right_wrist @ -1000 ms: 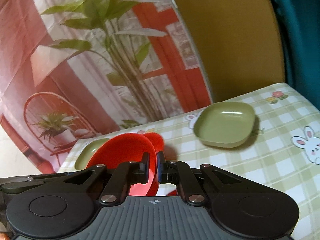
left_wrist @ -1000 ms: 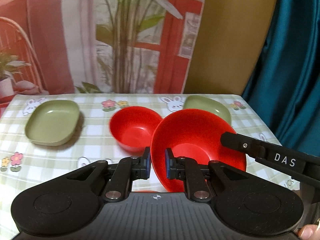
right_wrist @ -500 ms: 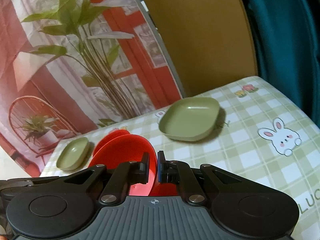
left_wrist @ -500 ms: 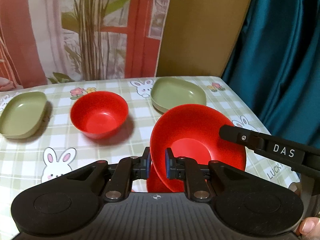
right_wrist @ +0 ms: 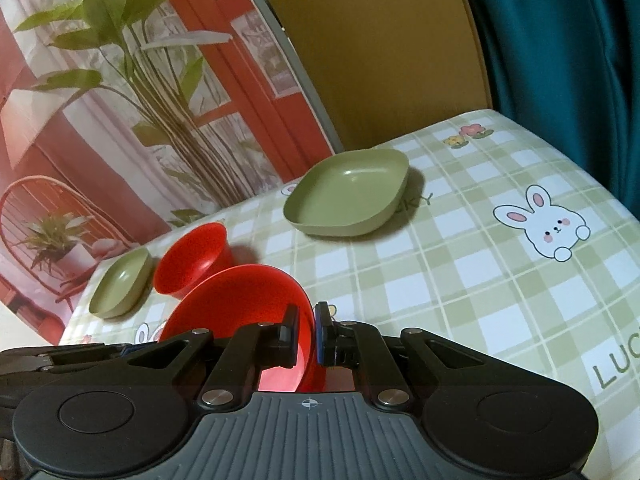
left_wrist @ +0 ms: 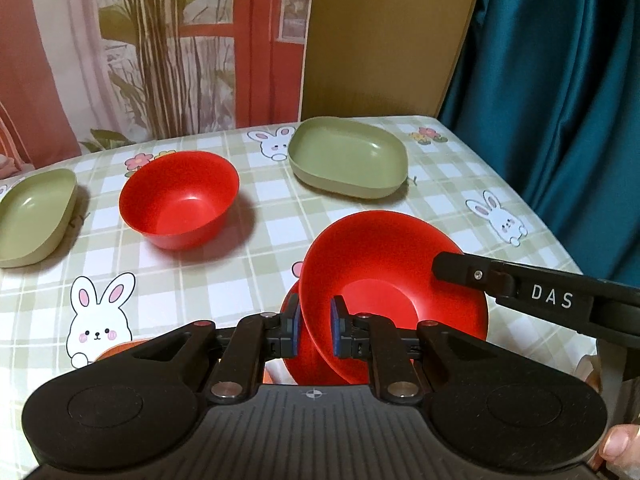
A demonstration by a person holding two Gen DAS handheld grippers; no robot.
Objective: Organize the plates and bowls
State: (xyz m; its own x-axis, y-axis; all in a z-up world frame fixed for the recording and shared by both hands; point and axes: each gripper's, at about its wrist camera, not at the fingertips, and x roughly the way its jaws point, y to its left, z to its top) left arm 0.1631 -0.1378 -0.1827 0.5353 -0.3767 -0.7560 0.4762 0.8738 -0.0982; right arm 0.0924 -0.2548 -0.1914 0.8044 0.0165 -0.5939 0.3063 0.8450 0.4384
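Green-and-white checked cloth with cartoon rabbits and small flowers covers the table, which fills the lower half of both views; behind it hang a printed backdrop of red window frames and a tall plant, a tan panel, and at the right a teal curtain; on the cloth, a green square plate sits at the far right near the back edge, and a second green plate lies at the far left, well apart from the first; between them stands a red bowl, upright and alone; nearer the cameras a held red bowl is tilted steeply, its opening turned toward the left wrist camera, its lower edge just above or touching the cloth, I cannot tell which; the left gripper is clamped on this bowl's near rim, one pad inside and one outside the wall; the right gripper is likewise closed tight on the opposite rim of the same bowl, the thin red wall pinched between its pads; in the left wrist view the right gripper's dark finger marked DAS reaches in from the right onto the rim; a fingertip of the person shows at the bottom right corner.
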